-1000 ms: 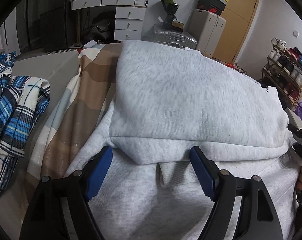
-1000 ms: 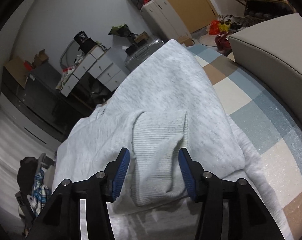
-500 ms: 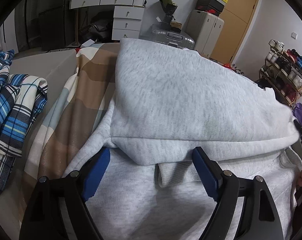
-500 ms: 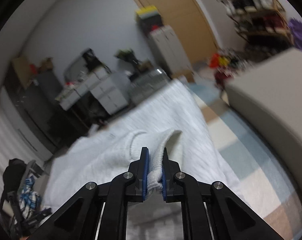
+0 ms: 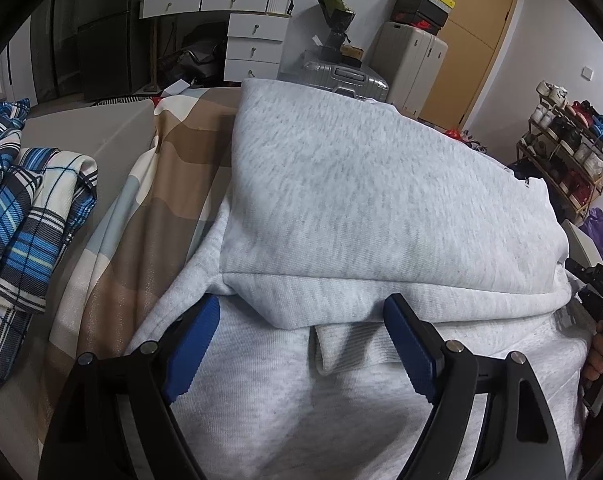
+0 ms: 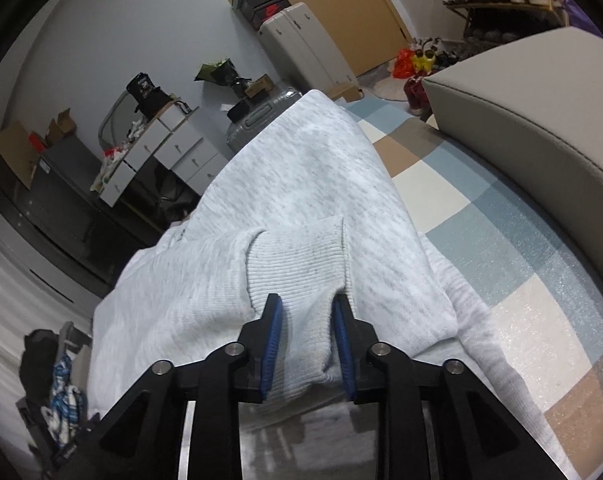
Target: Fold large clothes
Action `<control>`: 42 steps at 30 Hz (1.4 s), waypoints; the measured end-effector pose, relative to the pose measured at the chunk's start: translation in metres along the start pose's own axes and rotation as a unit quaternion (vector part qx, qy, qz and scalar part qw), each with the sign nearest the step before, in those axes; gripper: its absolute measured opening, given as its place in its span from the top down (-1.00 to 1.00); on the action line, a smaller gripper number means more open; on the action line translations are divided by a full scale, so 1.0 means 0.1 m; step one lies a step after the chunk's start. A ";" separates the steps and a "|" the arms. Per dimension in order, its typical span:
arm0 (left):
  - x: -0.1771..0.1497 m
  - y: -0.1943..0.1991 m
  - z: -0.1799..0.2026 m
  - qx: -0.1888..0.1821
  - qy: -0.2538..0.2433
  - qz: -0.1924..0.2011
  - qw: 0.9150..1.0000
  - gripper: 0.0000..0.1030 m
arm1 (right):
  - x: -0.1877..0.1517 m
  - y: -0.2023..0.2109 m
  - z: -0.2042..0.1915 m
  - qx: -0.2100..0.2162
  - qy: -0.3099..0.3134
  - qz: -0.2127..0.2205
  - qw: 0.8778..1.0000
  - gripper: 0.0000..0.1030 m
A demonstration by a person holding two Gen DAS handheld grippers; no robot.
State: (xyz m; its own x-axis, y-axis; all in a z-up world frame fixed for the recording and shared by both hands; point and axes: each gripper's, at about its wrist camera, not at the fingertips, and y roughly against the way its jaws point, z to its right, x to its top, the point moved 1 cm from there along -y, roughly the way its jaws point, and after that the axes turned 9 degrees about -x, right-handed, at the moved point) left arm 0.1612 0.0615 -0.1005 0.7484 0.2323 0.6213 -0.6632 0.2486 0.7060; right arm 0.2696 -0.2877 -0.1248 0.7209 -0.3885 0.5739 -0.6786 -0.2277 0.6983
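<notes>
**A:** How far along is the fold judged to be?

**B:** Partly done. Nearest the left gripper (image 5: 297, 344) the grey sweatshirt (image 5: 361, 200) is seen doubled over itself on the checked blanket (image 5: 141, 240), a ribbed cuff (image 5: 349, 344) peeping from under the folded layer. A further fold is judged to be left, and the plaid shirts (image 5: 25, 216) off to the left are not yet folded.

**A:** And the fingers?

**B:** The left jaws are held wide apart and nothing is gripped; they are tilted down over the near edge of the fold. On the right gripper (image 6: 307, 340) the jaws have just been opening: the ribbed sleeve cuff (image 6: 297, 264) lies between the blue pads (image 6: 271, 344), loosely flanked rather than pinched. It is likewise tilted downward, above the sweatshirt.

**A:** Farther off?

**B:** The garment is stretched away toward a silver suitcase (image 5: 345, 76), and a grey cushion (image 6: 541, 120) is seen on the right.
</notes>
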 end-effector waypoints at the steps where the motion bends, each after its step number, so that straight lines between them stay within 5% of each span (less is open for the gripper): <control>1: 0.00 0.00 0.01 -0.001 -0.001 0.001 1.000 -0.57 | 0.00 0.01 0.02 0.012 -0.005 -0.001 1.000 0.28; 4: -0.01 0.01 0.02 -0.002 -0.005 0.004 1.000 -0.57 | 0.02 -0.01 -0.05 0.048 -0.010 0.014 0.999 -0.05; 7: -0.02 0.00 0.02 -0.003 -0.005 0.001 1.000 -0.57 | 0.06 -0.08 -0.08 0.047 -0.012 0.021 0.999 -0.05; 8: -0.02 0.00 0.02 -0.003 -0.004 0.001 1.000 -0.57 | 0.07 -0.11 -0.09 0.048 -0.014 0.019 0.999 0.02; 10: -0.01 -0.01 0.01 -0.003 -0.002 0.000 1.000 -0.57 | 0.08 -0.11 -0.10 0.059 -0.005 0.014 0.998 0.88; 15: -0.01 -0.01 0.00 -0.005 0.001 -0.001 1.000 -0.57 | 0.12 0.27 -0.15 0.102 0.012 0.089 0.991 0.91; 17: 0.00 -0.02 -0.01 -0.006 0.001 -0.002 1.000 -0.57 | 0.14 0.29 -0.09 0.065 0.006 0.103 0.993 0.91; 19: 0.00 -0.02 0.00 -0.003 0.001 -0.002 1.000 -0.57 | 0.13 0.11 -0.01 -0.026 -0.005 0.077 0.997 0.95; 21: -0.01 -0.01 -0.01 -0.005 0.001 0.000 1.000 -0.57 | 0.13 -0.04 0.08 -0.053 -0.024 0.041 0.997 0.95; 30: 0.04 0.38 0.40 -0.035 -0.063 0.058 0.996 -0.57 | 0.12 0.02 0.23 0.022 -0.080 0.021 0.996 0.54; 35: 0.45 0.49 1.17 -0.103 -0.142 0.086 0.981 -0.57 | 0.15 0.10 0.24 0.036 -0.092 0.035 0.994 0.51; 37: 0.63 0.39 1.46 -0.121 -0.163 0.091 0.975 -0.57 | 0.16 0.15 0.26 0.041 -0.094 0.045 0.994 0.33; 42: 0.76 -0.26 2.18 -0.147 -0.256 0.039 0.955 -0.57 | 0.18 0.24 0.25 0.062 -0.086 0.059 0.993 0.23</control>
State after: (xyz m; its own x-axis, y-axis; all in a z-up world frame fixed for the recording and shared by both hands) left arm 0.2377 -0.1323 0.0023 0.5534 -0.2099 0.8060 -0.6350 0.5200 0.5714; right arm 0.2630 -0.3220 -0.1085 0.6088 -0.5625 0.5594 -0.7761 -0.2762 0.5669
